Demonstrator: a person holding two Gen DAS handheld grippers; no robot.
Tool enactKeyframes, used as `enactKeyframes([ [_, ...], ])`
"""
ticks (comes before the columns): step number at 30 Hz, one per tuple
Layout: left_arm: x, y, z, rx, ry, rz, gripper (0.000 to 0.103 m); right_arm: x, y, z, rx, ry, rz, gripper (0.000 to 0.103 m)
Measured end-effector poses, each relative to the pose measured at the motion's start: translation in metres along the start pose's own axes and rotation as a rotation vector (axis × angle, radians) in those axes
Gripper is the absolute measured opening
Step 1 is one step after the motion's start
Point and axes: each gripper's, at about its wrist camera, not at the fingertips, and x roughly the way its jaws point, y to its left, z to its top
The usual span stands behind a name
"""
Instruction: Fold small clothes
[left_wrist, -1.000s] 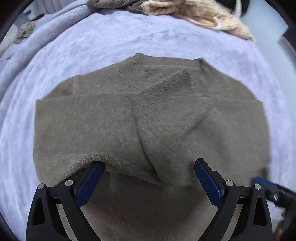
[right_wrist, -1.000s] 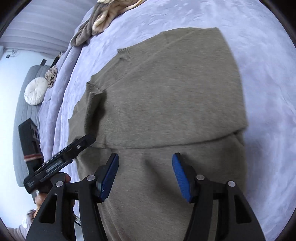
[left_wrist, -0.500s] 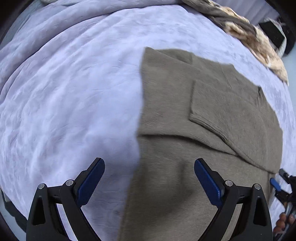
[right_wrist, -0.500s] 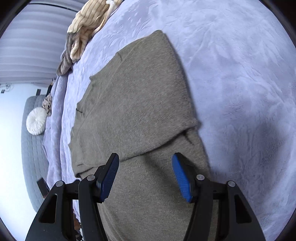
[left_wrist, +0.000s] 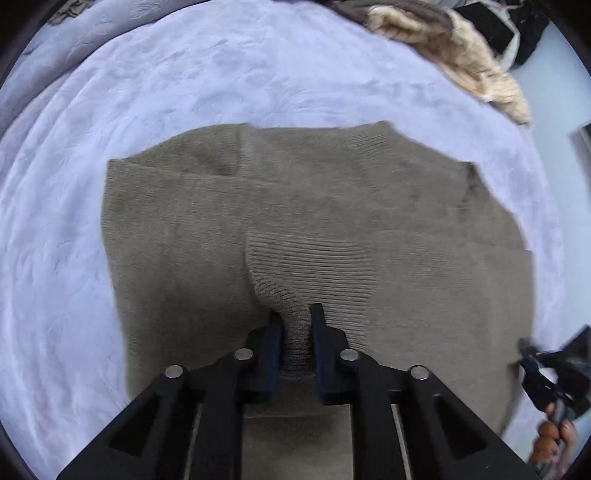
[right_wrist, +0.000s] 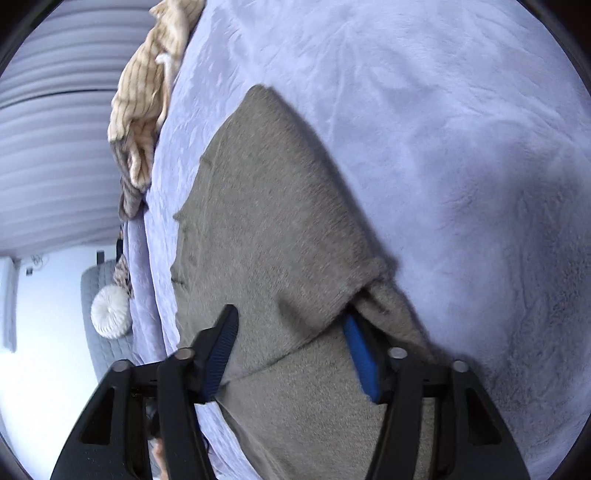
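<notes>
On the lilac blanket (left_wrist: 258, 74) — olive ribbed-knit sweater (left_wrist: 332, 221), sleeves folded in.

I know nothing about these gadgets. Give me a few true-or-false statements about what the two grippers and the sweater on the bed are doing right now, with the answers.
1. The left gripper is clamped on a bunched fold of the olive sweater. True.
2. The right gripper is pinched shut on the sweater. False: its jaws stand wide open, one blue pad tucked under a folded edge.
3. The sweater lies on a lavender blanket. True.
4. The sweater lies on top of the beige striped garment. False: that garment sits apart at the blanket's far edge.
5. A round white cushion rests on the sweater. False: it sits off the bed, on a grey quilted seat.
</notes>
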Motion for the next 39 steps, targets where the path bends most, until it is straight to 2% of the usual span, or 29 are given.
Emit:
enactKeyframes([
  [3,-0.017,0.001,-0.015,0.021,-0.041,-0.009,0.015,-0.010,0.010,0.006,-0.092,-0.027,0.002,0.006],
  [5,-0.013,0.001,-0.026,0.024,-0.022,-0.005,0.015,-0.017,0.011,0.011,-0.153,-0.048,-0.037,0.006],
  [7,-0.003,0.001,-0.039,0.034,-0.011,0.030,0.015,-0.016,-0.001,0.018,-0.162,-0.048,-0.074,0.006],
  [11,-0.005,0.009,-0.044,-0.016,-0.038,0.008,0.015,-0.006,-0.022,0.021,-0.119,0.063,-0.004,0.007],
  [12,-0.004,0.010,-0.040,-0.012,-0.041,0.010,0.015,-0.008,-0.019,0.018,-0.147,0.096,-0.014,0.010],
  [14,-0.007,0.015,-0.041,0.004,-0.033,0.017,0.015,-0.019,-0.014,0.014,-0.204,0.096,-0.051,0.020],
  [15,-0.007,0.017,-0.040,0.007,-0.029,0.019,0.015,-0.028,-0.013,0.014,-0.224,0.071,-0.053,0.027],
  [16,-0.008,0.019,-0.039,0.007,-0.029,0.023,0.015,-0.035,-0.013,0.016,-0.228,0.046,-0.052,0.039],
  [18,-0.010,0.021,-0.035,0.002,-0.034,0.027,0.015,-0.044,-0.016,0.027,-0.210,-0.005,-0.028,0.048],
  [20,-0.012,0.023,-0.032,-0.006,-0.037,0.018,0.015,-0.037,-0.023,0.041,-0.147,0.010,0.027,0.048],
  [22,-0.012,0.020,-0.026,-0.004,-0.038,0.010,0.015,-0.012,-0.031,0.050,-0.074,0.094,0.085,0.045],
  [23,-0.011,0.015,-0.023,0.004,-0.034,0.013,0.015,-0.002,-0.031,0.051,-0.062,0.123,0.066,0.039],
  [24,-0.011,0.012,-0.022,0.017,-0.034,0.021,0.015,0.002,-0.028,0.050,-0.080,0.135,0.042,0.017],
  [27,-0.012,0.011,-0.022,0.056,-0.039,0.073,0.015,-0.006,-0.003,0.042,-0.273,0.083,-0.084,0.016],
  [28,-0.010,0.012,-0.021,0.056,-0.035,0.093,0.015,-0.006,-0.003,0.042,-0.295,0.076,-0.148,0.016],
  [30,-0.009,0.016,-0.021,0.044,-0.027,0.132,0.015,-0.004,-0.006,0.044,-0.290,0.075,-0.187,0.016],
  [32,-0.015,0.020,-0.023,0.027,-0.040,0.141,0.015,-0.009,0.003,0.041,-0.295,0.051,-0.234,0.024],
  [34,-0.024,0.025,-0.025,0.011,-0.060,0.165,0.015,-0.017,0.014,0.032,-0.328,0.003,-0.291,0.036],
  [36,-0.032,0.031,-0.029,-0.010,-0.071,0.190,0.016,-0.028,0.020,0.022,-0.336,-0.029,-0.288,0.043],
  [37,-0.035,0.034,-0.030,-0.016,-0.071,0.201,0.018,-0.032,0.022,0.018,-0.325,-0.030,-0.266,0.044],
  [39,-0.041,0.039,-0.035,-0.026,-0.078,0.240,0.062,-0.033,0.024,0.006,-0.300,0.003,-0.190,0.044],
])
